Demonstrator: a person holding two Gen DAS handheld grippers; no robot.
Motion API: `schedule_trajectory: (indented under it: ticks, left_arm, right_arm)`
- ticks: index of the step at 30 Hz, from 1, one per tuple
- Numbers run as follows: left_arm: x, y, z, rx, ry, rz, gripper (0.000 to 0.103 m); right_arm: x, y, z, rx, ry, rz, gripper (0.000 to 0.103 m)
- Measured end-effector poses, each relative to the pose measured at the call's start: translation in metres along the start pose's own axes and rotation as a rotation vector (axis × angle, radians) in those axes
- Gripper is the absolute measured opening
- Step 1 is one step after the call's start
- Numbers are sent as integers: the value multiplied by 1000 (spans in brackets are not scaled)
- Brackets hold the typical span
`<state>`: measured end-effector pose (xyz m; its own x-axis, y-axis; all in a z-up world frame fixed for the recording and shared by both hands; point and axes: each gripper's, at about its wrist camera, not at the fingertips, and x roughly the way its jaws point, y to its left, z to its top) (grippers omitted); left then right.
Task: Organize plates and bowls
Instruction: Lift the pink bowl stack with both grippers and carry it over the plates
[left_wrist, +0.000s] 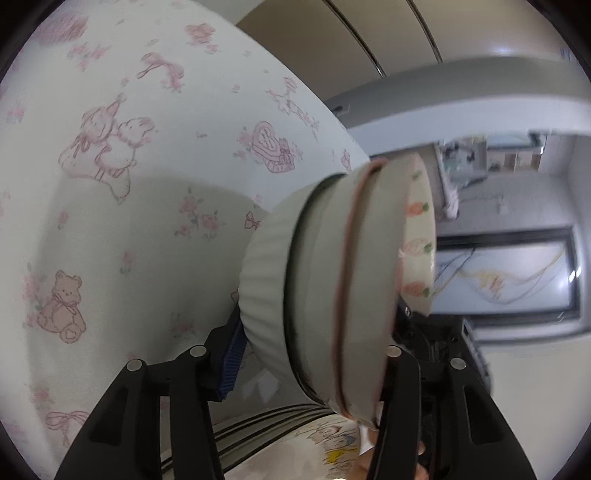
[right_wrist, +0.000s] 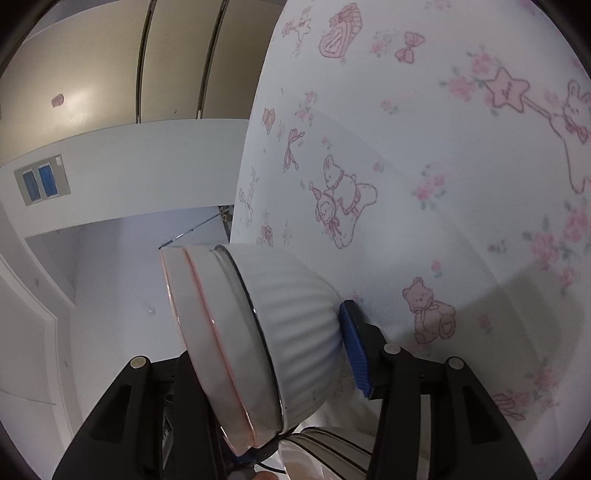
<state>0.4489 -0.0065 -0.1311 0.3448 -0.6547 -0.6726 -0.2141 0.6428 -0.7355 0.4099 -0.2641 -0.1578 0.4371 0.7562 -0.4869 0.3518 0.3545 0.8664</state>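
A stack of bowls (left_wrist: 332, 280) (right_wrist: 258, 332), turned on its side, sits between the fingers of both tools. The left gripper (left_wrist: 306, 369) and the right gripper (right_wrist: 273, 373) are each clamped on it. Beyond lies a patterned tablecloth (left_wrist: 129, 147) (right_wrist: 424, 166); a striped plate (right_wrist: 332, 450) shows just below.

Left gripper (left_wrist: 306, 350) and right gripper (right_wrist: 288, 354): both angled downward, jaws part-closed, each clamped on something.
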Motion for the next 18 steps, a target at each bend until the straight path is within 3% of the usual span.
schedule_trajectory:
  ticks: [1,4,11,15,18]
  left_arm:
    - [1,-5,-1,37,4,34,48]
    - [4,-11,2,50,7,47,48]
    - [8,-26,6,181,52,76,52]
    - [0,-31,7,189,41,50,52]
    - [-18,-39,4,218,7,44,52]
  right_arm:
    - [1,5,-1,-33,-1,-28,43]
    - [2,17,-3,-122,-4,-95,42]
    - [4,20,3,-166,30,-106,43]
    - [1,35,-1,-245,24,-127,43]
    - [-5,46,-5,-261,23,-92,43]
